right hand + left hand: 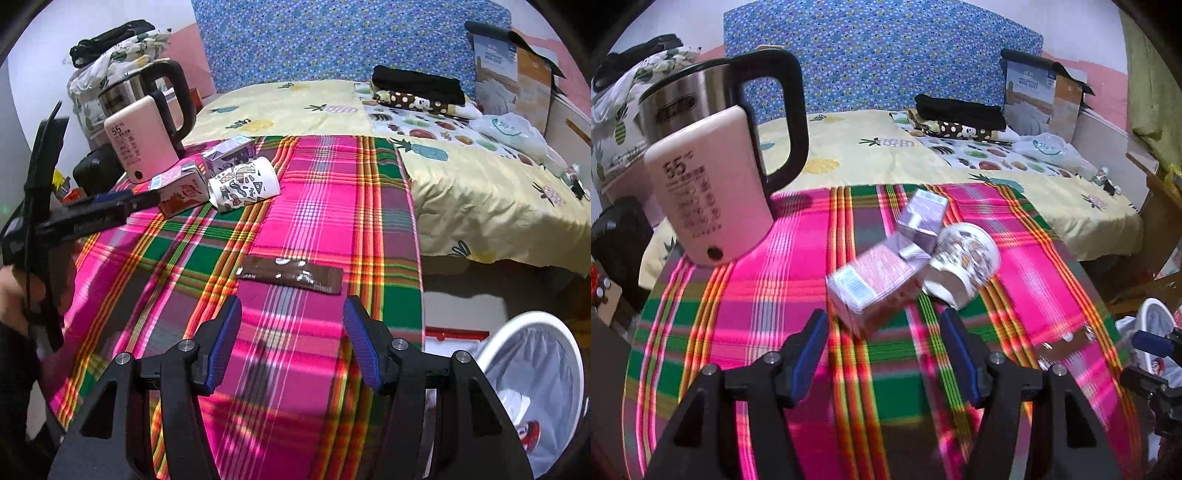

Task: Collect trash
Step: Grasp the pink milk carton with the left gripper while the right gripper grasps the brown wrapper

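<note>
On the plaid cloth (768, 295) lies a pink drink carton (871, 284), and a purple carton (921, 218) sits behind it. A patterned paper cup (964, 266) lies on its side to their right. My left gripper (884, 332) is open just short of the pink carton, whose near corner sits at the fingertips without touching the pads. A brown wrapper (291, 275) lies flat just ahead of my right gripper (291, 321), which is open and holds nothing. The right wrist view also shows the cup (243, 184), both cartons (181, 192) and the left gripper (110, 210) from the side.
A pink and steel kettle (713, 166) stands at the cloth's far left. A white-rimmed bin (535, 369) with a grey liner and some trash inside sits below the table's right edge. Behind is a bed with yellow bedding (461, 206), folded clothes and a cardboard box.
</note>
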A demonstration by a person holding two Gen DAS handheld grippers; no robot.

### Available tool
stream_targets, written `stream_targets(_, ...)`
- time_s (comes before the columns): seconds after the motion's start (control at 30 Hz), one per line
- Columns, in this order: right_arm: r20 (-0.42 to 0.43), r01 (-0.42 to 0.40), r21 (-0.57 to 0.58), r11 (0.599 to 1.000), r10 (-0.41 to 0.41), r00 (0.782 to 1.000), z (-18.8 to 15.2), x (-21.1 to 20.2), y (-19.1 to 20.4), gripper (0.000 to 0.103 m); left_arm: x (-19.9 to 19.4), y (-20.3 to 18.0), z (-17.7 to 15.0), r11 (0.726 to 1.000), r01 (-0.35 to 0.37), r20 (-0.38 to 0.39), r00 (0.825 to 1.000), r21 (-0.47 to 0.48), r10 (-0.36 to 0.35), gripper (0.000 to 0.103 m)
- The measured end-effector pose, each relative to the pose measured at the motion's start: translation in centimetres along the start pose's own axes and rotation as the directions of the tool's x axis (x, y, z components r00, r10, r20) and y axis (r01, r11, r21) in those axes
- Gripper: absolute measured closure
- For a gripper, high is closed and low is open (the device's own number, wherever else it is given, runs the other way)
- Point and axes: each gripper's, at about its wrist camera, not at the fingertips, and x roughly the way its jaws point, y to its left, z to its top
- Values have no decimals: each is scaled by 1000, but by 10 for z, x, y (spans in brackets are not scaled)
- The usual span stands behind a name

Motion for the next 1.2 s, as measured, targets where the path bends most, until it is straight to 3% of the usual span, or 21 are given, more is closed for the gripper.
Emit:
stream_targets(0.27,-27,-17,-48,999,15,1000,16,26,-2,44,28,6,19,998,-7,5,1000,60,6,35)
stream_targets(0.73,-112,-70,-138,988,55,992,19,50,3,44,47,5,8,991,114,-103,989,76,-106,35)
stream_targets(0.77,-116,-83,-143,986,66,991,18,49,5,44,46,4,6,990,120,-105,988,72,-113,36)
stream_targets(0.83,-122,-97,-152,984,79,989,16,46,9,44,43,3,2,991,114,-107,989,73,-105,59)
stream_targets(0.87,-124,-99,-159,982,80,989,16,47,9,44,43,2,0,991,107,-110,989,76,-98,65)
stream_targets(1.2,-146,-171,-206,963,143,979,13,39,20,44,14,0,-24,997,62,-101,993,34,-58,68)
